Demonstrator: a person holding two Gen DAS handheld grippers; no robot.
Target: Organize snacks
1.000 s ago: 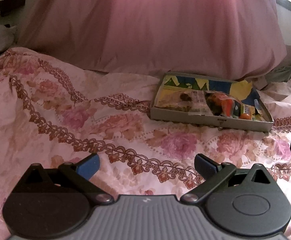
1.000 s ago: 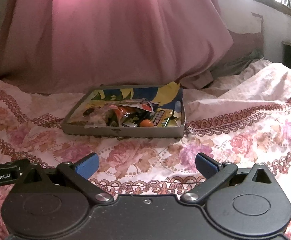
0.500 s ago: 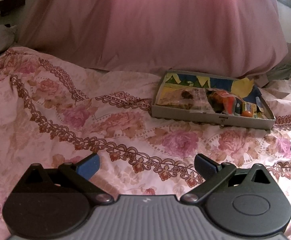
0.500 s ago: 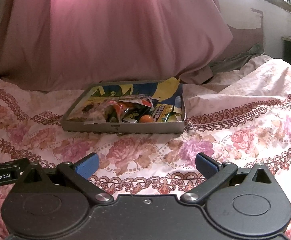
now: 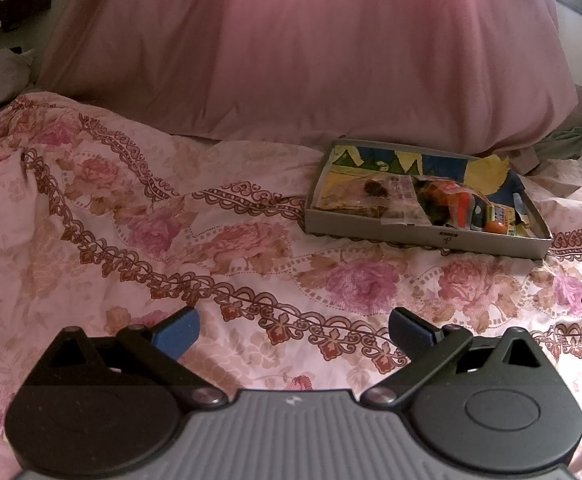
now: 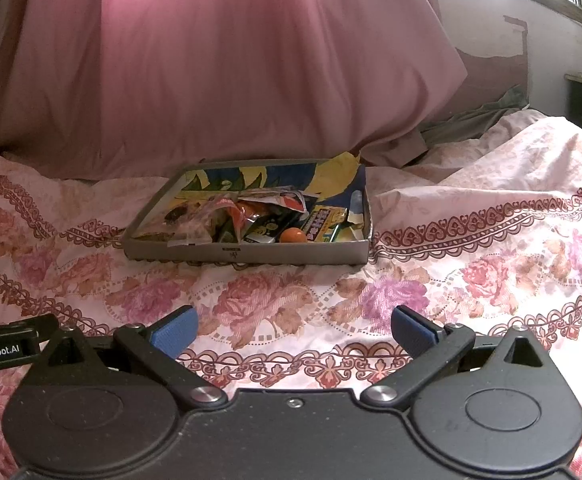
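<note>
A shallow grey cardboard tray (image 6: 251,254) lies on the bed's floral quilt (image 6: 275,300), its far edge close to a big pink pillow (image 6: 219,60) that fills the background. Inside it sits a jumble of snacks (image 6: 251,220): a clear bag (image 6: 195,220) with brown pieces on the left, an orange and red packet (image 6: 247,210) in the middle, a yellow and green packet (image 6: 323,222) toward the right, and a small orange ball (image 6: 293,235) against the near wall.

From the right wrist view, the tray lies at about 12 o'clock from the right gripper (image 6: 293,330), slightly to the left of straight ahead, well apart from it with a stretch of quilt between. This gripper's blue-padded fingertips (image 6: 173,330) stand wide apart with nothing between them, and it is held low and roughly level over the quilt, pointing toward the pillow.

From the left wrist view, the same tray (image 5: 423,236) sits at about 1 o'clock from the left gripper (image 5: 293,330), further off and to the right. The snacks (image 5: 431,204) show as a heap spread from the tray's middle to its right end. The left gripper's fingers (image 5: 177,332) are likewise spread wide and hold nothing, and it hovers low over the quilt (image 5: 211,260), aimed at the pillow (image 5: 311,48).

At 9 o'clock in the right wrist view, the side of the left gripper's body, with white lettering, shows just beside the right one.
</note>
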